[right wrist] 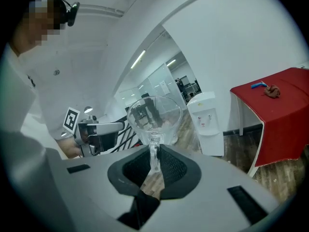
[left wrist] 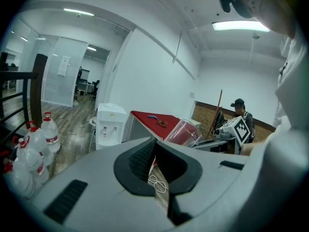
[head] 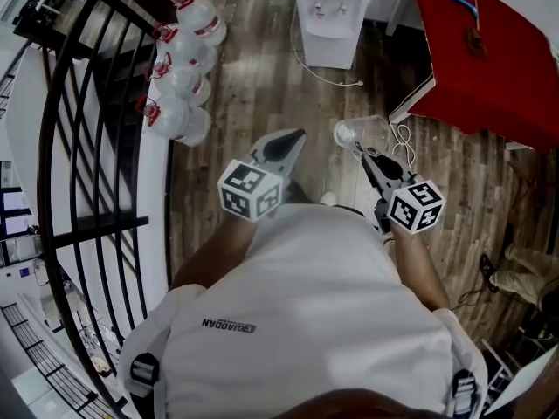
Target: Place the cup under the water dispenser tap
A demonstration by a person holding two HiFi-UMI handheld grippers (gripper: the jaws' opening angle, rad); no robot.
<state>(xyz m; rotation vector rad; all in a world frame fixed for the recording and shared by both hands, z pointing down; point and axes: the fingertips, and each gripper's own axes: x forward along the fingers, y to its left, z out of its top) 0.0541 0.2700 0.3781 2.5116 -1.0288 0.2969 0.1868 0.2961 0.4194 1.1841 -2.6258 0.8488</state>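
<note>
Clear plastic cup [right wrist: 153, 114], likely light and crushable, is sitting wall-pinched in right claw [right wrist: 154, 154]; left claw [left wrist: 155, 154] is hanging closed, empty.

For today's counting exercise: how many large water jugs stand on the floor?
4, lined along the black railing left of the water dispenser: the farthest jug, the second jug, the third jug, the nearest jug. Others may hide behind it.

Your white short-sleeved shirt [head: 306, 308] bears the only legible print: small dark lettering "QIAODAN", seen upside down
</note>
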